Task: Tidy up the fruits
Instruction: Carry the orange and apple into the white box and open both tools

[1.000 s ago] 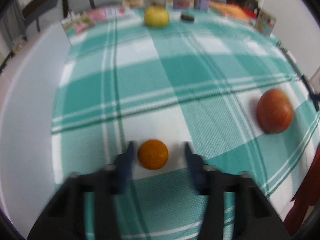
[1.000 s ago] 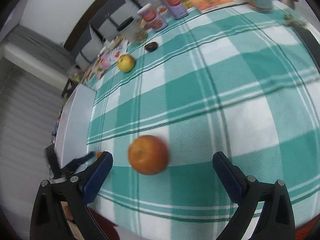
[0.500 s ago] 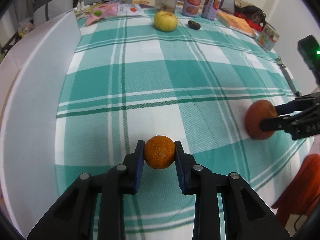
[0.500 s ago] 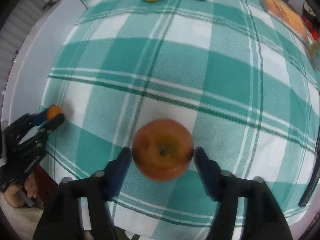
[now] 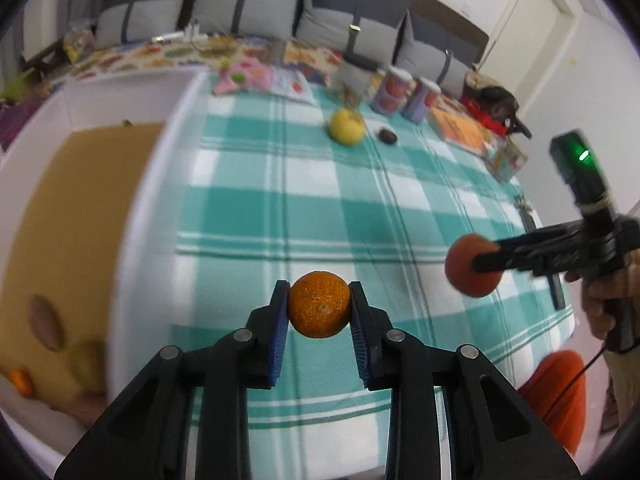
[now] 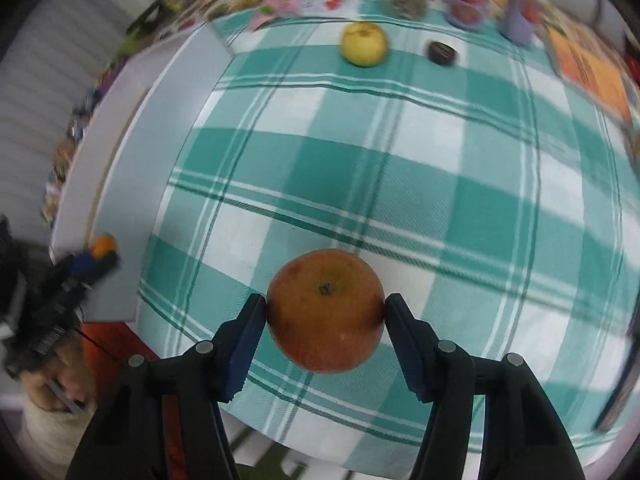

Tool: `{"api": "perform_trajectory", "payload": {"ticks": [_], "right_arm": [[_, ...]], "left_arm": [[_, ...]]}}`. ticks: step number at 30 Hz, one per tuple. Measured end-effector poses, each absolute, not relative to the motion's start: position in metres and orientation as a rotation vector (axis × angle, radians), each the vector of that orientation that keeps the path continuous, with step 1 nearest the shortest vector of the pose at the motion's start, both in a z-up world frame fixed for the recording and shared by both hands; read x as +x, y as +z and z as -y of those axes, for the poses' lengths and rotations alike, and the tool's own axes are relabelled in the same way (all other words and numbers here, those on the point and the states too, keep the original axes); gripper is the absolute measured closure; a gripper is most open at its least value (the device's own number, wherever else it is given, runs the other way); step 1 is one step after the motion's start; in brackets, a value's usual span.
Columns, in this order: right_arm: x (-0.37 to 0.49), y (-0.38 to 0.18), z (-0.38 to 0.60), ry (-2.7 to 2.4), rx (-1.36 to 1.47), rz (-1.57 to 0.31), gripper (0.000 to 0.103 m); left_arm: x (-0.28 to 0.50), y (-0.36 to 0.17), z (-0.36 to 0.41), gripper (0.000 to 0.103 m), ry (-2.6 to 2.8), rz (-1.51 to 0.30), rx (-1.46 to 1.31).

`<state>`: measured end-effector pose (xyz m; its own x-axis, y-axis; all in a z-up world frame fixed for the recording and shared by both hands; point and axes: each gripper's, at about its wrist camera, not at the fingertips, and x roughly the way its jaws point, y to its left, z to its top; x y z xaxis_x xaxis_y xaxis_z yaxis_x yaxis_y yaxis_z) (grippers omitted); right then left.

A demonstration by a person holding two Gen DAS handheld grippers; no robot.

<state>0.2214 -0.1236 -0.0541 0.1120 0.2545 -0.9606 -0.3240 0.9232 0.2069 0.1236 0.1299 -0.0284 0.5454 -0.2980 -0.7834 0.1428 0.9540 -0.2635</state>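
Both fruits lifted: orange [image 5: 319,305] between left hand-held gripper [image 5: 319,312] fingers.

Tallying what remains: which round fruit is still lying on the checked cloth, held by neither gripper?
The yellow apple at the far end, beside a small dark object. The orange and red apple are each clamped.

The left gripper [image 5: 319,310] is closed on a small orange [image 5: 319,309]; both blue pads [image 5: 280,332] are pressed against its sides and it is held above the cloth. The right gripper [image 6: 325,312] is clamped on a red apple [image 6: 326,310], with the fingers spread wider. A bare hand [image 5: 604,300] is seen behind the right gripper's handle, though it is blurred and probably only partly shown.
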Motion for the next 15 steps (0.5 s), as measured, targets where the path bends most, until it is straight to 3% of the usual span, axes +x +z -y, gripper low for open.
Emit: {"api": "perform_trajectory", "payload": {"ticks": [3, 4, 7, 15], "right_arm": [[0.219, -0.078, 0.098, 0.406, -0.202, -1.429, 0.046], [0.218, -0.089, 0.093, 0.406, -0.217, -1.442, 0.056], [0.215, -0.107, 0.095, 0.411, -0.181, -1.450, 0.054], [0.224, -0.134, 0.088, 0.385, -0.184, -1.523, 0.032]], "left_arm": [[0.118, -0.021, -0.146, 0.074, -0.249, -0.941, -0.196], [0.115, -0.020, -0.150, 0.074, -0.247, -0.938, -0.202], [0.110, -0.021, -0.161, 0.074, -0.239, -0.936, -0.213], [0.111, -0.028, -0.167, 0.074, -0.231, -0.943, -0.233]]}}
